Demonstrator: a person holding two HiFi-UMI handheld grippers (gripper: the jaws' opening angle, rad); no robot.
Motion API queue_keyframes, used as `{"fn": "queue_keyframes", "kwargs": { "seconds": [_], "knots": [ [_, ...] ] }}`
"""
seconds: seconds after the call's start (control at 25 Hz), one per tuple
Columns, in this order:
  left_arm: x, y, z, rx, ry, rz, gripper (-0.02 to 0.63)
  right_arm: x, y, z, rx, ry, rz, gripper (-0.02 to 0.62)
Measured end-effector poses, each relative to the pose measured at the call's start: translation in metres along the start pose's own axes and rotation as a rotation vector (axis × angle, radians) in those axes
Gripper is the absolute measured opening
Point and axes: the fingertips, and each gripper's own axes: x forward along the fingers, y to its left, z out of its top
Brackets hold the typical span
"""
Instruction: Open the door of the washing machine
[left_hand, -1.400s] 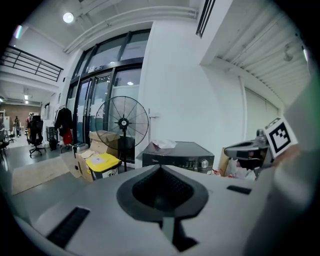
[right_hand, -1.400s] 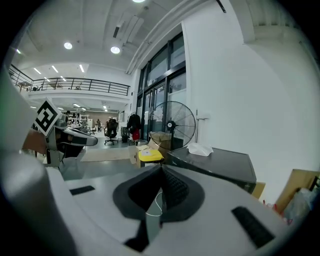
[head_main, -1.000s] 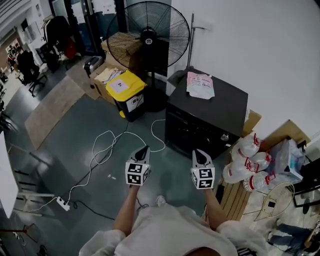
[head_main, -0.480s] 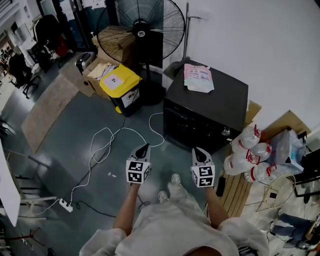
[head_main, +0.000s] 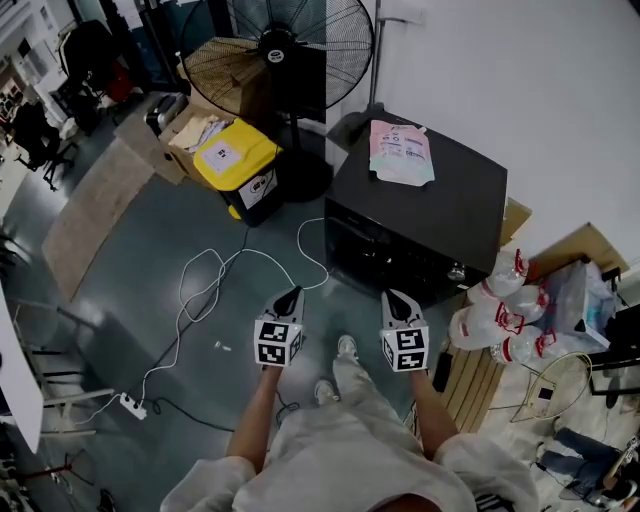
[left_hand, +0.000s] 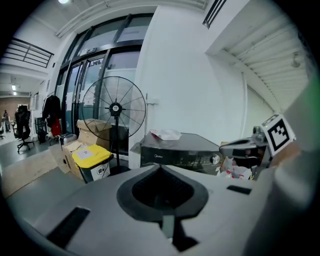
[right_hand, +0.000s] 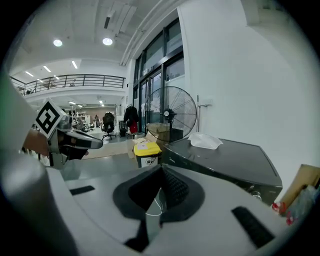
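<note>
Head view, washing machine: the black washing machine (head_main: 460, 215) stands on the floor (head_main: 130, 260) against the white wall, ahead and to the right of the person. Its dark front faces the grippers. I cannot make out the door.
Head view, packet: a pink-white packet (head_main: 402, 152) lies on the machine's top near the back left corner, away from the front, so I judge it does not block the task.
Head view, grippers: the left gripper (head_main: 293, 293) and the right gripper (head_main: 388, 297) are held side by side over the floor. Both are well apart from the machine and point toward it, which looks like an approach.
Head view, floor: a white cable (head_main: 215, 275) lies near the left gripper's path, and bottles (head_main: 495, 320) stand just beside the machine's right side.
Left gripper view, jaws: pressed together, with nothing between them. I think they stay closed because there is nothing to take yet.
Left gripper view, target: the machine's control panel and knob are ahead. A fan (left_hand: 114, 107) and a yellow bin (left_hand: 92, 159) stand to its left.
Right gripper view, jaws: they meet at the tips and pinch nothing.
Right gripper view, target: the machine's top and front left corner are ahead, still not reached.
</note>
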Motion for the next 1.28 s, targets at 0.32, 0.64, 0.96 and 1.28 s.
{"fn": "queue_keyframes", "kwargs": {
  "seconds": [0.32,0.64,0.96,1.28],
  "knots": [
    [0.063,0.015,-0.002,-0.006,0.056,0.004,0.008,0.059,-0.024,-0.012,0.015,0.055,0.054,-0.002],
    [0.121,0.034,-0.014,-0.022,0.109,0.015,0.008,0.119,-0.038,-0.026,0.036,0.097,0.110,-0.002],
    [0.167,0.045,-0.035,-0.036,0.154,0.026,0.008,0.161,-0.047,-0.055,0.056,0.149,0.166,-0.002],
    [0.197,0.055,-0.053,-0.042,0.170,0.033,0.008,0.188,-0.047,-0.070,0.054,0.166,0.205,-0.002]
  ]
}}
